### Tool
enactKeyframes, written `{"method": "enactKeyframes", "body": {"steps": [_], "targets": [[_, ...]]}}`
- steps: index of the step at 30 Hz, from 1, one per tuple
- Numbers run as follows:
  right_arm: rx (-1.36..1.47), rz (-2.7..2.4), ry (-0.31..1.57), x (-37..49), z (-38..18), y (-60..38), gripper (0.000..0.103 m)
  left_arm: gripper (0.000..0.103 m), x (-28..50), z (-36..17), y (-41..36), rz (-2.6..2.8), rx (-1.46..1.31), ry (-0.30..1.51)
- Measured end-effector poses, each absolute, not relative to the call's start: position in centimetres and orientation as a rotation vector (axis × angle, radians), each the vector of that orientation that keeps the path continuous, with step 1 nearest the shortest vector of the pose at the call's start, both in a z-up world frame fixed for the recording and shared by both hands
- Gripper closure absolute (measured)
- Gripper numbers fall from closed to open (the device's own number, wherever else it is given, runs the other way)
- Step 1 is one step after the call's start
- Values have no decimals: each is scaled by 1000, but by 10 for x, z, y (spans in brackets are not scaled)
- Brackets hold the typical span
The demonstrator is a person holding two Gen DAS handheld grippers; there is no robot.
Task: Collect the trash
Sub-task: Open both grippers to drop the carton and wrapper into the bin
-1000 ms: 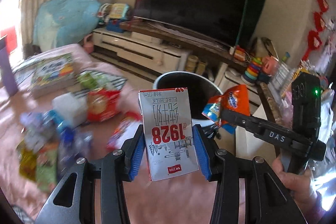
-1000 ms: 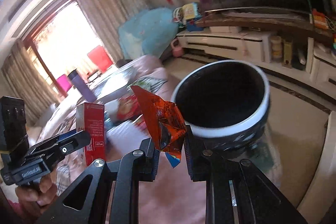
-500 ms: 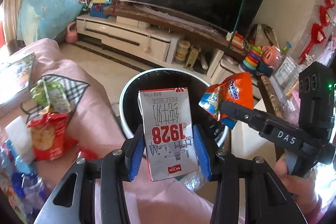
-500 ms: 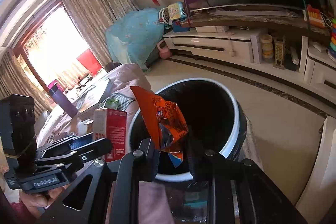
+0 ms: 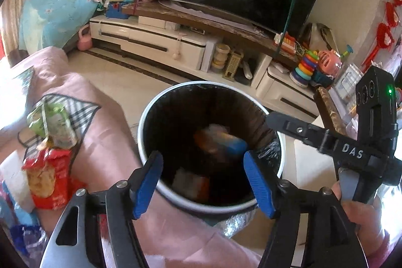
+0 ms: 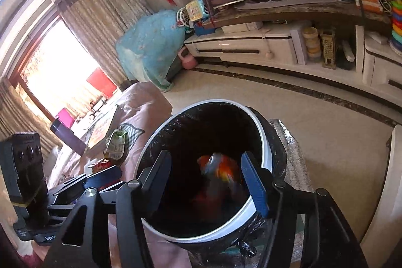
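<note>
A round bin with a white rim (image 5: 150,107) and black liner stands on the floor by the pink-covered table; it also shows in the right wrist view (image 6: 261,132). My left gripper (image 5: 203,182) is open and empty over the bin's mouth. The milk carton (image 5: 191,183) lies blurred inside the bin. My right gripper (image 6: 208,182) is open and empty over the bin. The orange snack wrapper (image 6: 218,167) is blurred inside the bin; it also shows in the left wrist view (image 5: 218,142). The right gripper's body (image 5: 334,145) shows at the right of the left wrist view.
On the pink cloth (image 5: 100,132) lie a red snack bag (image 5: 45,175), a green packet (image 5: 52,124) and blue wrappers (image 5: 20,237). A TV stand (image 5: 176,42) with toys lines the far wall. A white cabinet edge (image 6: 387,192) stands right of the bin.
Both grippers moved over the bin and opened. The milk carton left the left gripper and the orange wrapper left the right gripper; both have dropped into the bin.
</note>
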State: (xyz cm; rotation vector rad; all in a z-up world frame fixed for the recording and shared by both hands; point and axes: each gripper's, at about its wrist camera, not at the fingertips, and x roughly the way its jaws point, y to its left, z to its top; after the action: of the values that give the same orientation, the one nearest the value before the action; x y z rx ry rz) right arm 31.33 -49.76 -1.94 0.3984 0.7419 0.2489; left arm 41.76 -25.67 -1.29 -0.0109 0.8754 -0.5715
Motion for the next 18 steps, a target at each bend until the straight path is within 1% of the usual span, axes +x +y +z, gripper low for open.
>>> {"method": "enactKeyframes", "body": {"steps": [1,5,7,9,14,18], "targets": [[407,250,736,309,-19,-497,36,36,411,-13,-251,-571,-19,871],[417,257,719,295,-17,-489,31,35,376,-13,-226,-544,-31,834],[405,259,704,283,-16,-479,23,35,357,-14,-209,-525,-47,819],[388,259,690,269,-16,-466,19,35,336,-14,-187,-506,-94,804],[343,269,687,239,-19,-430,18,34,290,-19,-144,-450,-124,798],[340,302,716,221,-24,-401,10,34,253,-19,-118,-389,-123,791]]}}
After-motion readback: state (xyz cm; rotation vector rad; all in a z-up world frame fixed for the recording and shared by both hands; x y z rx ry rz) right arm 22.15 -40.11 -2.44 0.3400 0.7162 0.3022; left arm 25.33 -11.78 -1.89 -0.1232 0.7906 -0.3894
